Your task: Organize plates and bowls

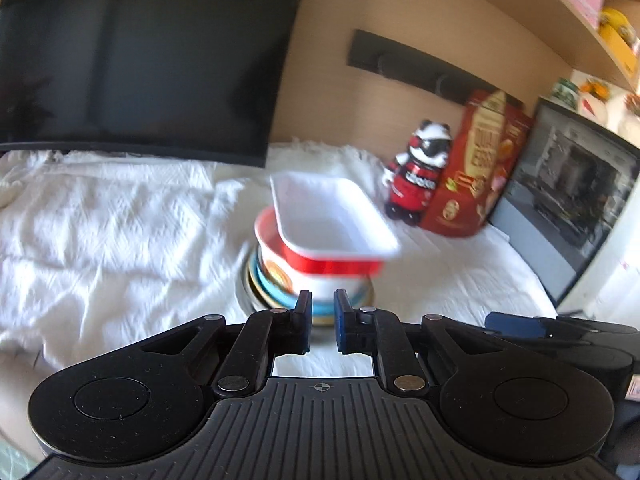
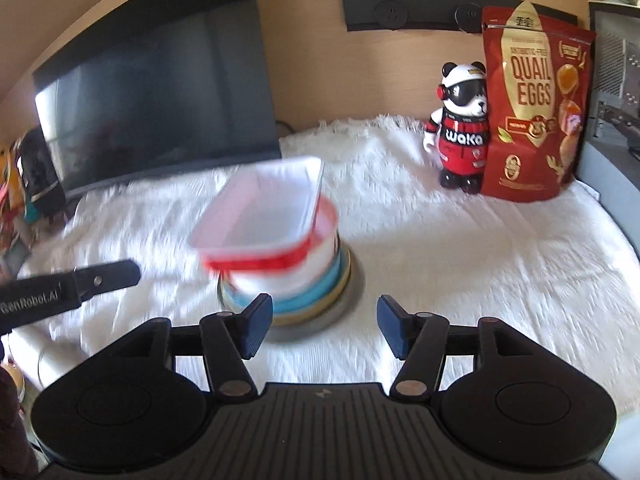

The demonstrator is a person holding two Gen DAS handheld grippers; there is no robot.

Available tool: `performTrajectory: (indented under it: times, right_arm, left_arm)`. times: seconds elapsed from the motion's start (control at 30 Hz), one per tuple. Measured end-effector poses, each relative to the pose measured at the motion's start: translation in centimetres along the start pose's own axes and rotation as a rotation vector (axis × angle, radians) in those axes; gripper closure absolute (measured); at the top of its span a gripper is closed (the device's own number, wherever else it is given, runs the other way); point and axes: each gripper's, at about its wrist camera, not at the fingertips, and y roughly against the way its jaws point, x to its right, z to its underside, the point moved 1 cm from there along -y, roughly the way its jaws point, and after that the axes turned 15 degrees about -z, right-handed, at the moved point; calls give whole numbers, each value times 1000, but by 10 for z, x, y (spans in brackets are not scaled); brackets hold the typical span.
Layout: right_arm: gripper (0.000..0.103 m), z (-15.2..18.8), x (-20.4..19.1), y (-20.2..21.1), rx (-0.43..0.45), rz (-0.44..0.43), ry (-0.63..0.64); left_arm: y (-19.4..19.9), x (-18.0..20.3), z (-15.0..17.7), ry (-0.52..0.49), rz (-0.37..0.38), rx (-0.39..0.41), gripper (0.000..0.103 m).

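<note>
From the left wrist, the left tongs (image 1: 322, 316) stood narrowed and empty, just short of the stack: a rectangular white plastic tray with a red band (image 1: 334, 220) sat skewed atop a round white bowl with a red rim (image 1: 280, 256), over blue and yellow plates (image 1: 276, 296) on the white-clothed worktop (image 1: 100, 232).

From the right wrist, the right tongs (image 2: 325, 322) gaped wide and empty, near the stack. Stacking looked nearly done; the next move probably called for squaring the overhanging tray.
</note>
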Motion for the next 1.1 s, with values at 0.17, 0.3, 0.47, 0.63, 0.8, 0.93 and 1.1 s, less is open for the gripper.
performTrajectory:
  times: [0.17,0.3,0.47,0.63,0.8,0.93,1.1]
  right_arm:
    - [24,46,-15,38,66,-9,35]
    - [21,66,-23,59,99,42,76]
    - [21,78,-17,77,71,26,32]
    - [21,85,-20,87,78,26,26]
    - [21,83,-21,94,94,30,39]
    - [21,82,-20,94,90,28,35]
    - [21,83,-20,94,87,30,33]
  left_arm:
    - [35,17,41,-1,-82,30,90]
    - [51,32,66,-42,-150,19,89]
    - [66,33,77,-43,-161,4,89]
    - [74,33,79,-39,-149,-3,89]
    - [76,36,78,-37,-150,-4,89]
    - [77,36,79,-38,-152,-7,89]
    - [77,37,78,-35,-141,-5,89]
